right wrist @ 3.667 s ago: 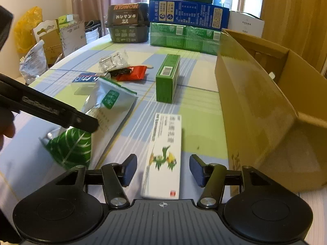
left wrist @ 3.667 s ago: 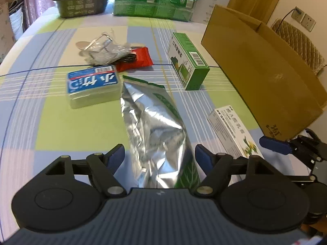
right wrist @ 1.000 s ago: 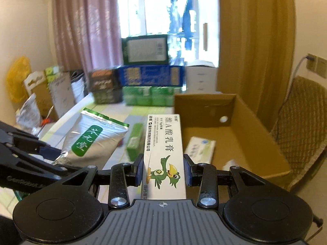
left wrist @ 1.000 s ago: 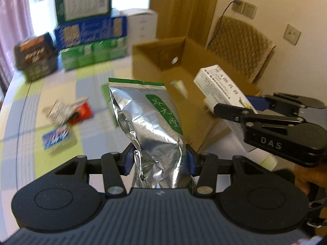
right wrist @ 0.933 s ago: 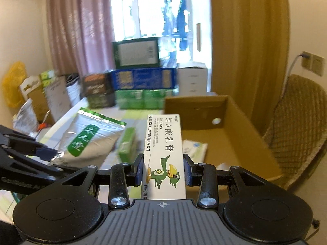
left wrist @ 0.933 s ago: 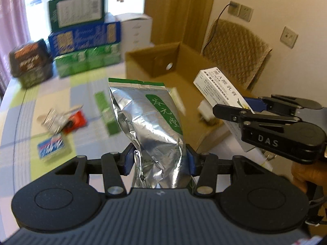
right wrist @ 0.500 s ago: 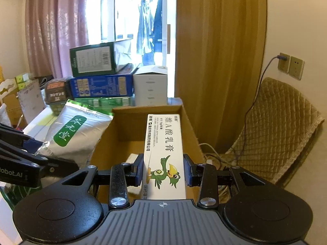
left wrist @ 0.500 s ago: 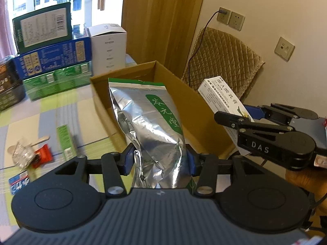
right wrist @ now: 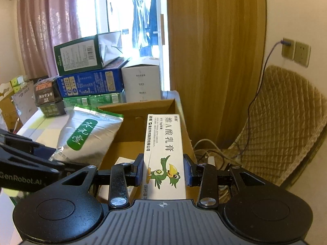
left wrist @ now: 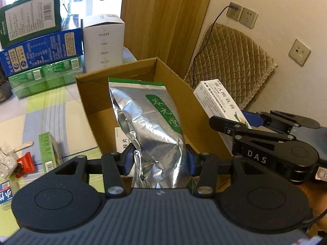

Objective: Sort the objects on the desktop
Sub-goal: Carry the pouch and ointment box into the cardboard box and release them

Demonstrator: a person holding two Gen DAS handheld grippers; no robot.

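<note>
i am carrying both items off the table, now hovering over the cardboard box [left wrist: 92, 94] | left gripper [left wrist: 158, 161] clamping the foil pouch [left wrist: 149, 122] | right gripper [right wrist: 163, 172] clamping the ointment carton [right wrist: 163, 143] | releasing into the box comes next, i judge

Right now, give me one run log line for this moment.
left gripper: shut on silver tea pouch | right gripper: shut on white ointment box | both above open cardboard box | release: not yet
</note>
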